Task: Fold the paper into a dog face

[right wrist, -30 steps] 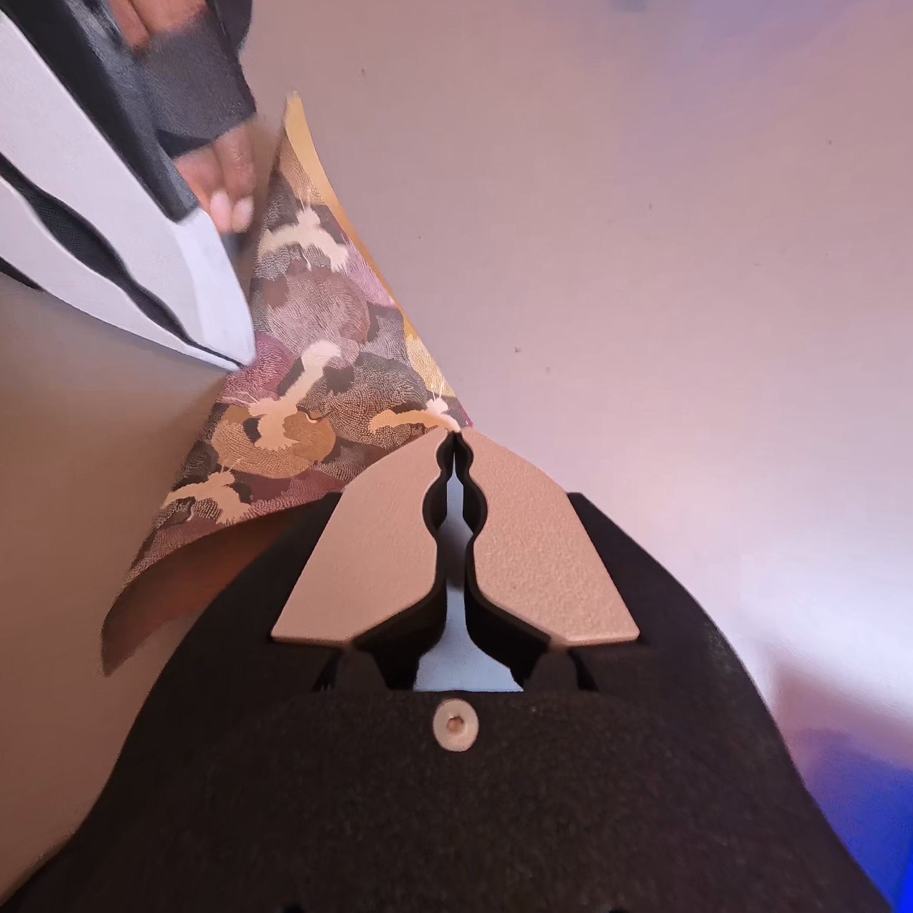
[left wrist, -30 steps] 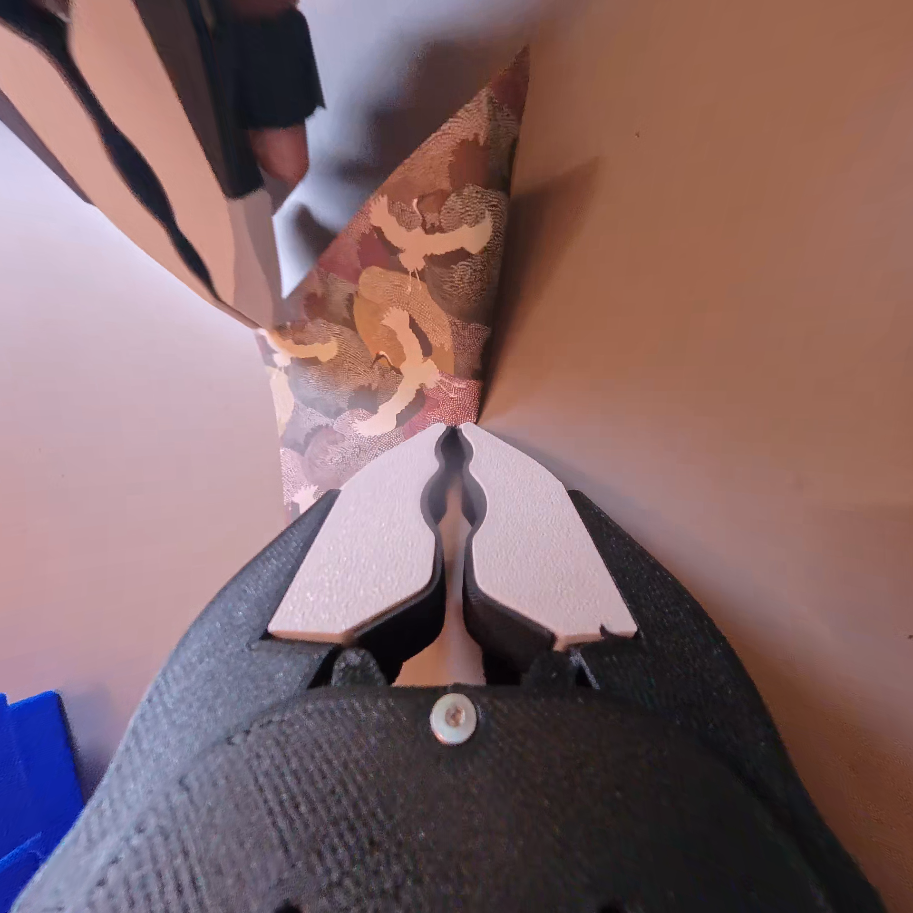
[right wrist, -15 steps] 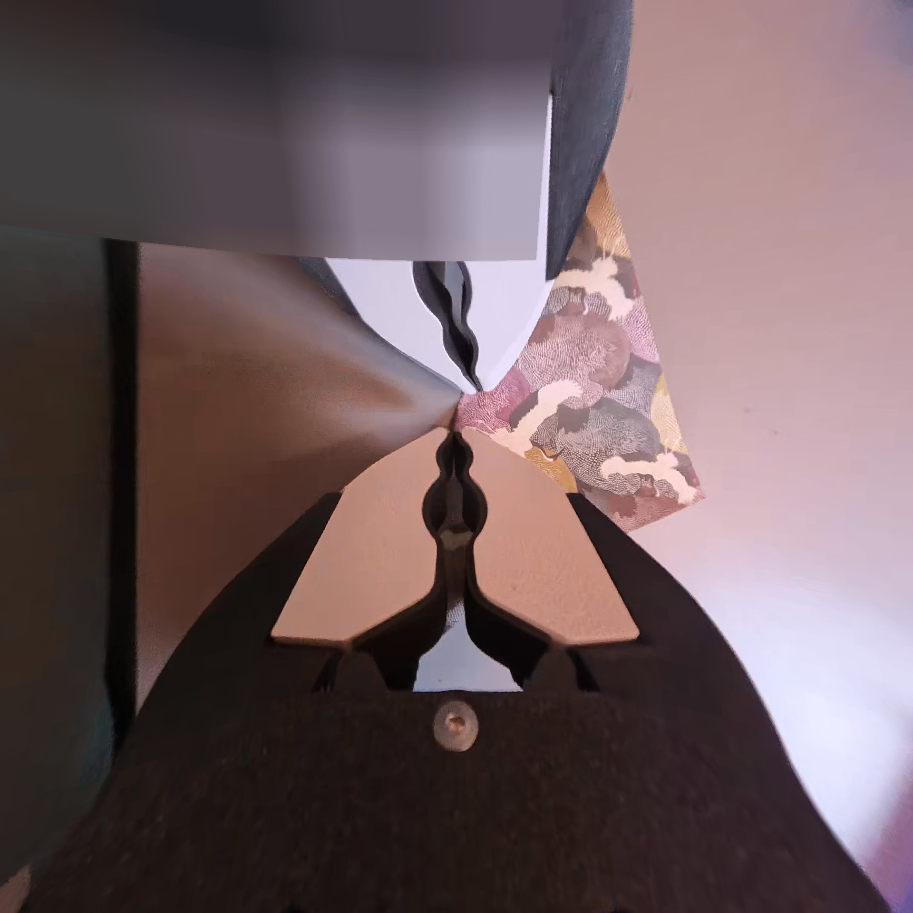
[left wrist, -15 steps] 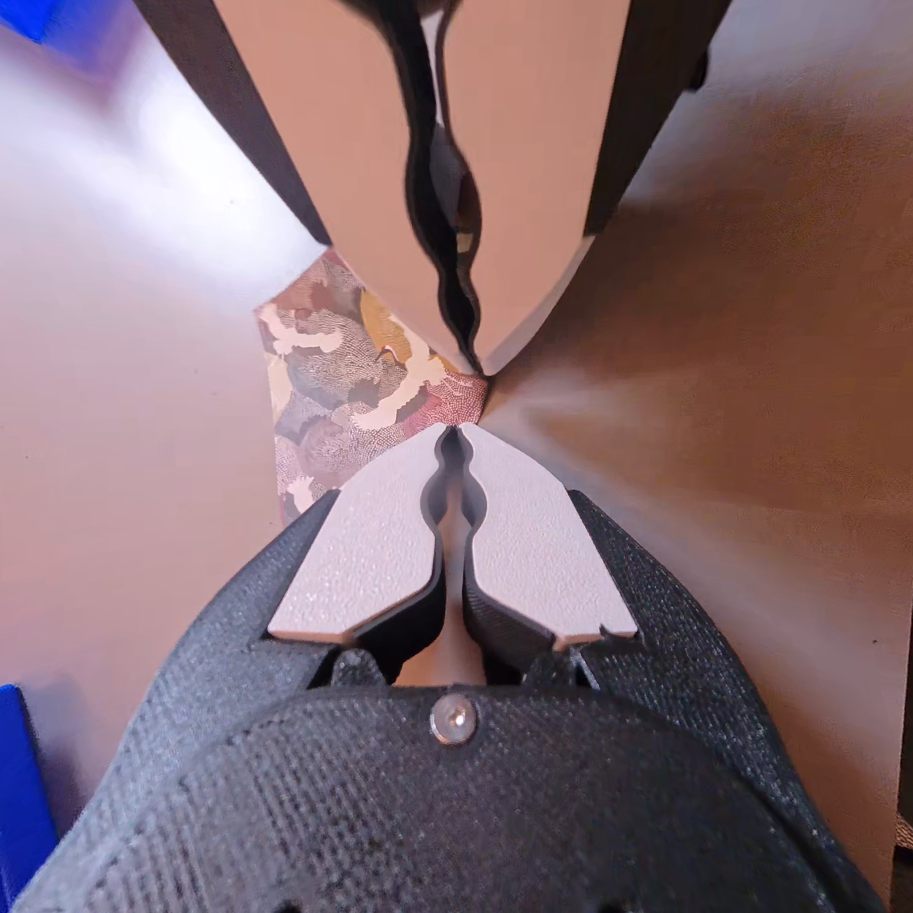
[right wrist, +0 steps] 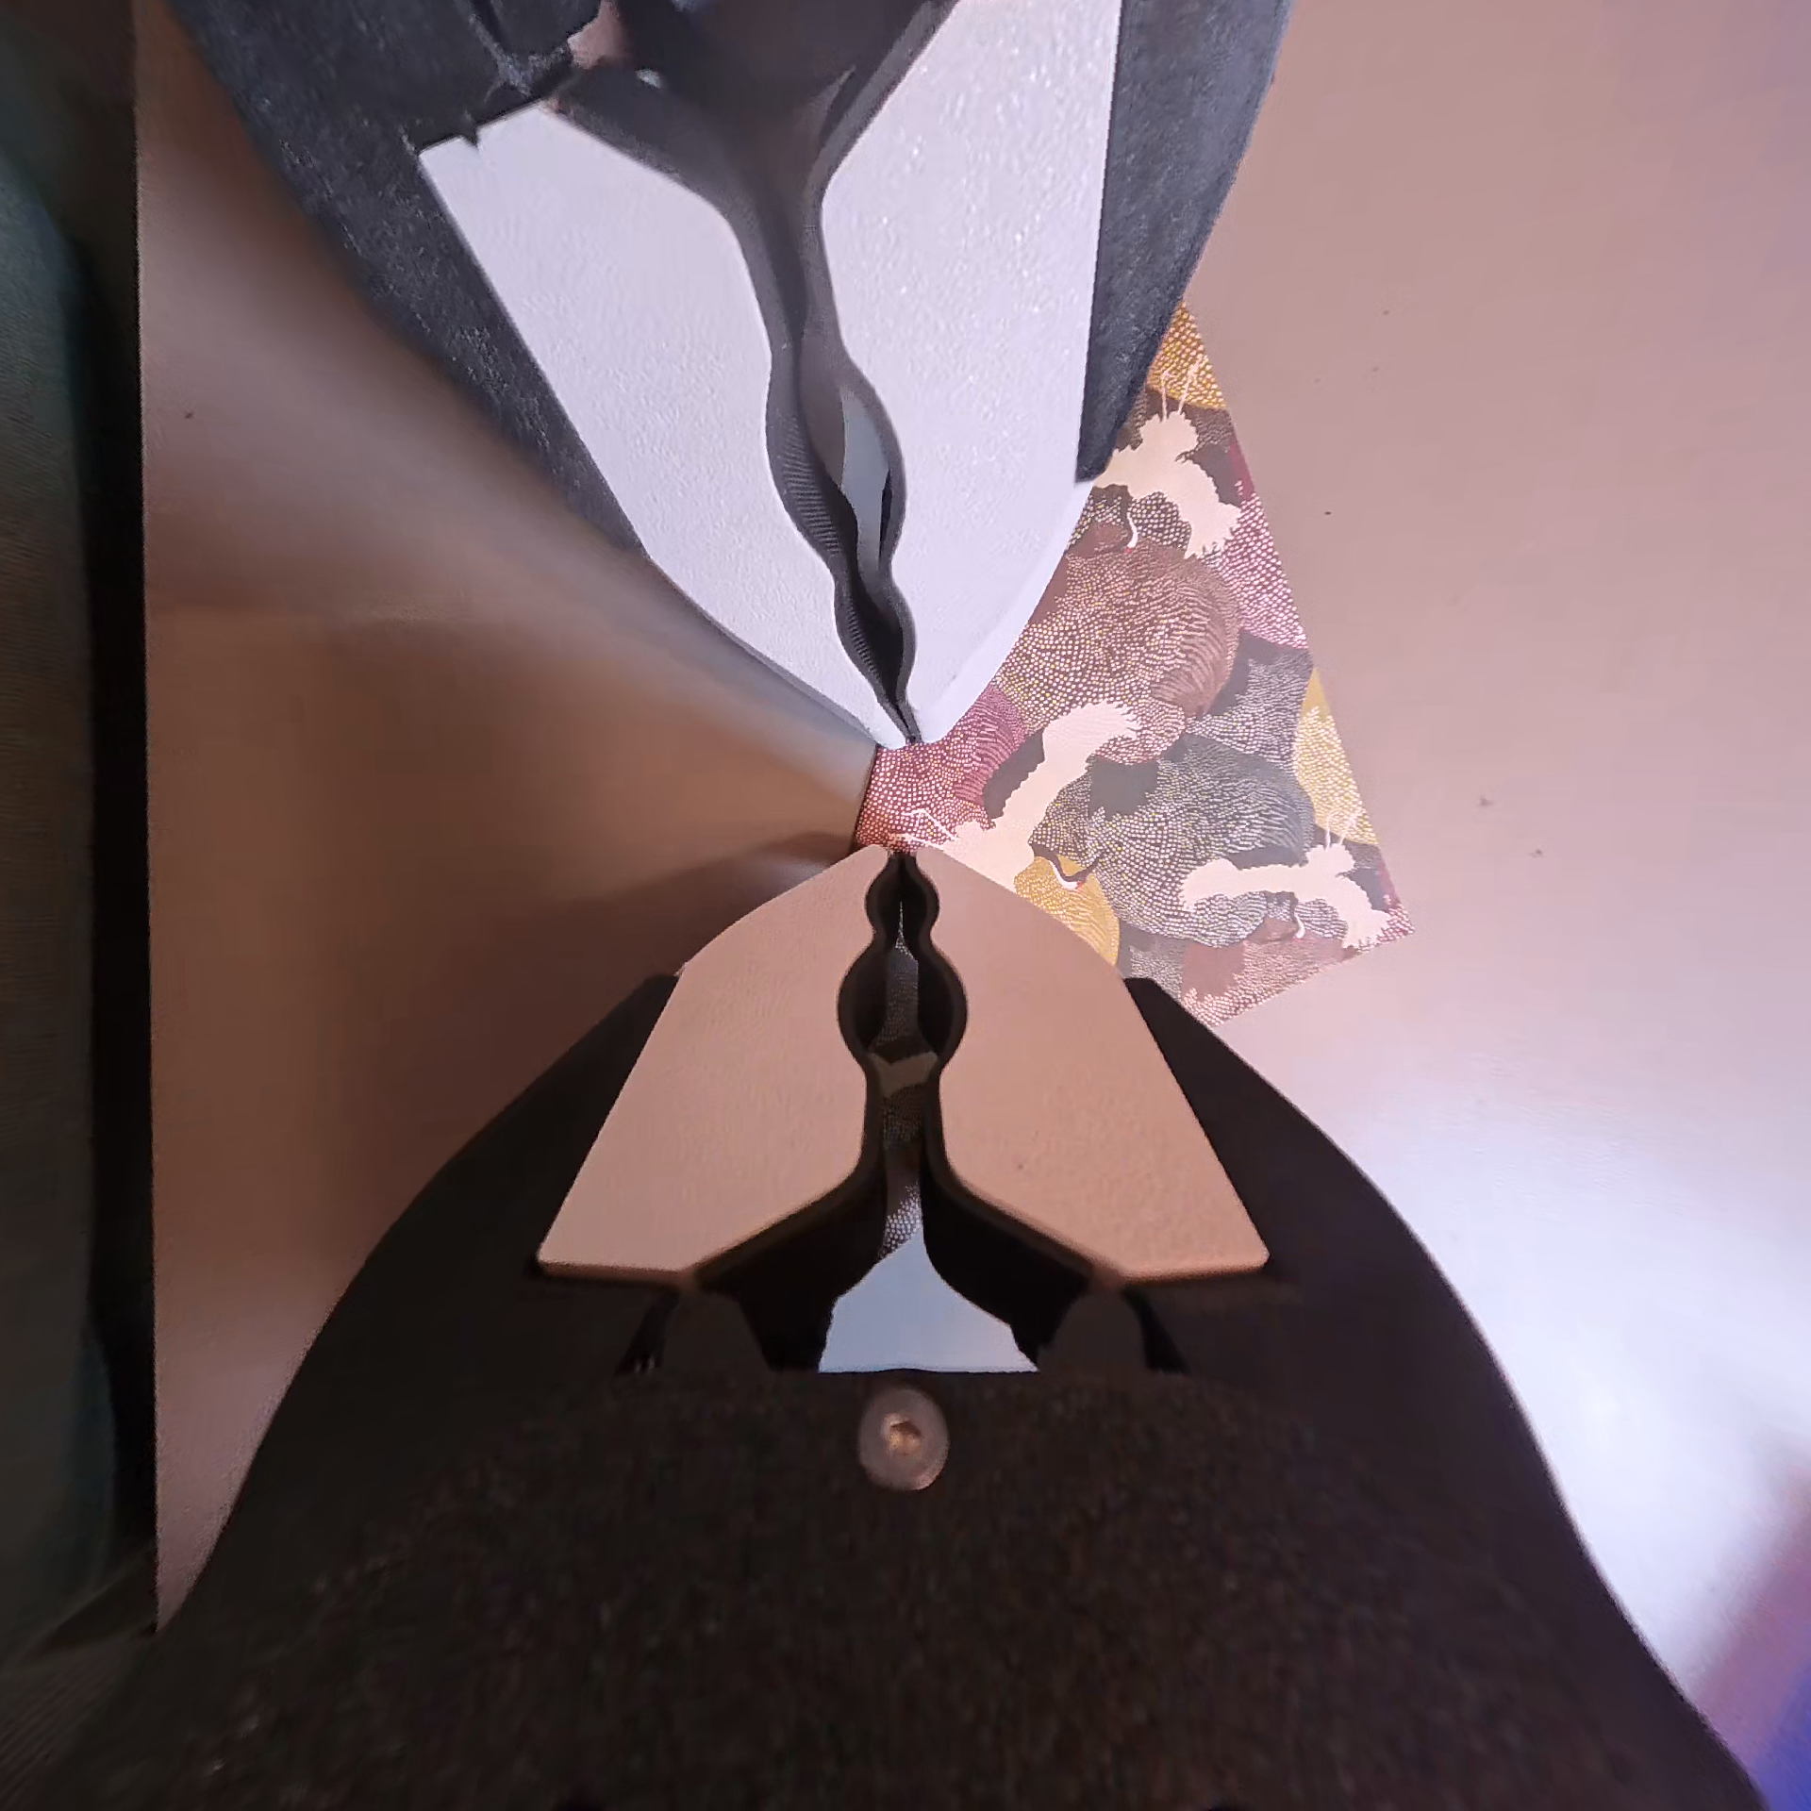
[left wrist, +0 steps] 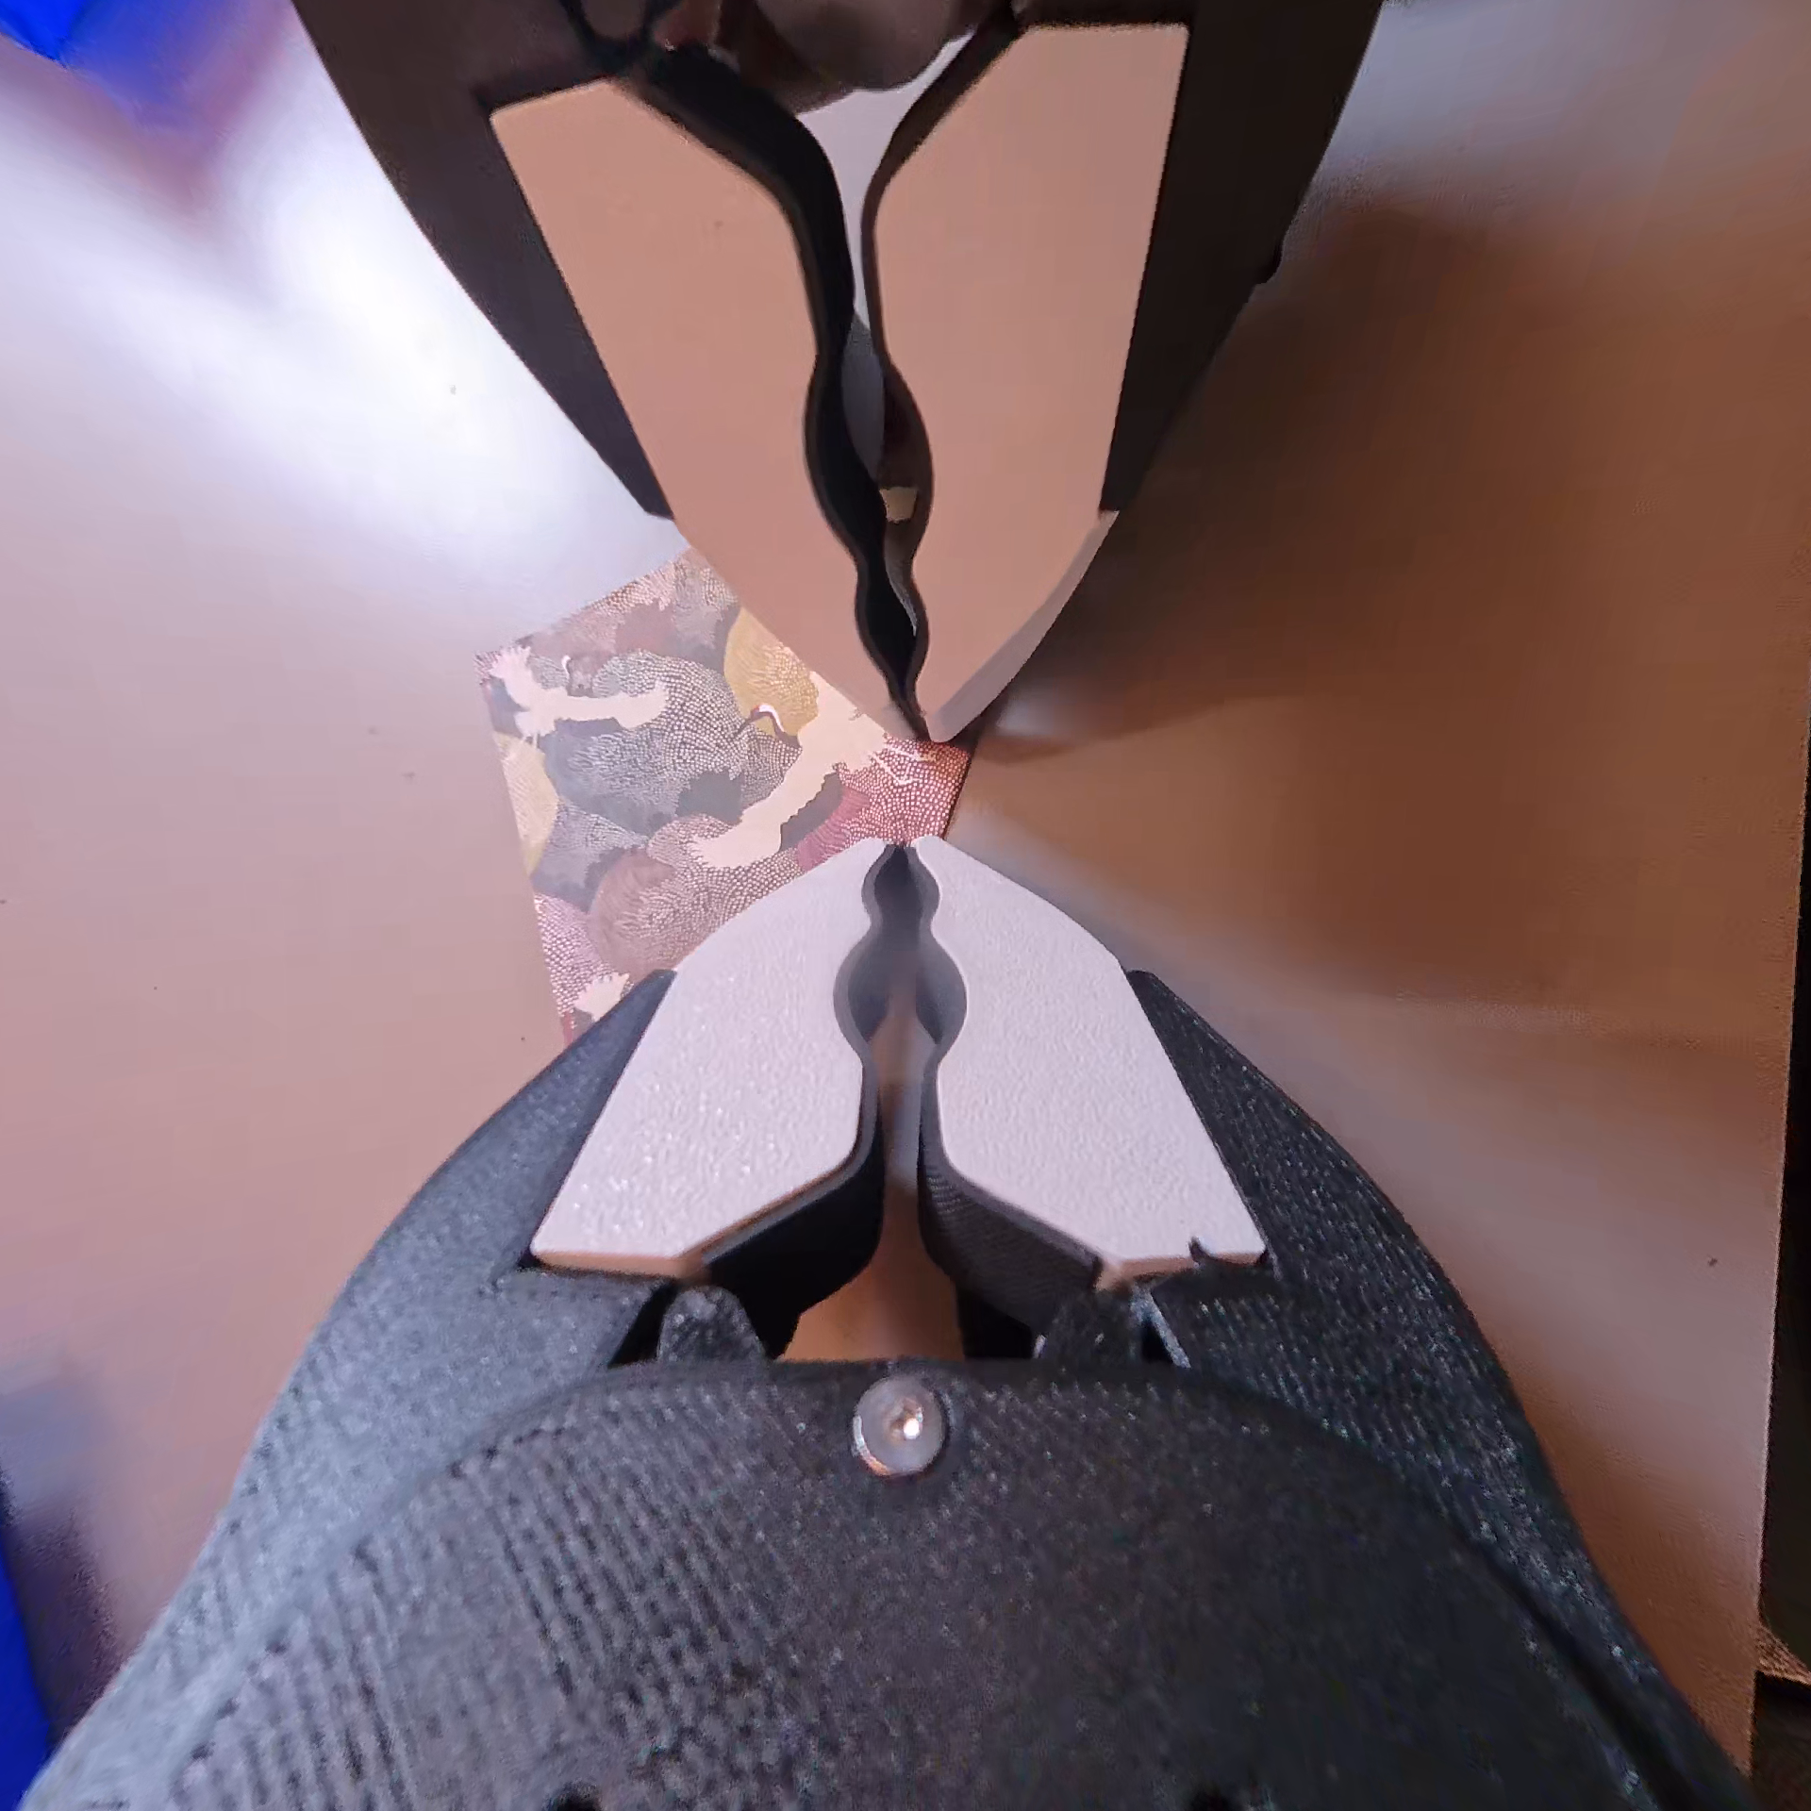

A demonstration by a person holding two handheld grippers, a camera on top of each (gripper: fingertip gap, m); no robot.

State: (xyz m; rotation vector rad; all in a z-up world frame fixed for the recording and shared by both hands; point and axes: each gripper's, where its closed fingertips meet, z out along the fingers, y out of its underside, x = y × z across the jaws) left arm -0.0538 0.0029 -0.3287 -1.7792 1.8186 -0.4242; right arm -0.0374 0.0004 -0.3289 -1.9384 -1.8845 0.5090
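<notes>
You've got a plain beige table [left wrist: 245, 882] with patterned paper [left wrist: 686, 784] on it, one paper part raised

Paper [left wrist: 676, 774] — maroon, grey and gold scallops with pale cranes — on a plain beige table [left wrist: 245, 784].

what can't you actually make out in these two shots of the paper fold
- Most of the patterned paper: in the left wrist view the left gripper and the right gripper cover it.
- Paper's plain side and any crease: right wrist view, smeared by blur left of the right gripper.
- Whoever holds the tools: cut off by the top edges.
- Blue thing: cut off at the left edge, left wrist view.
</notes>
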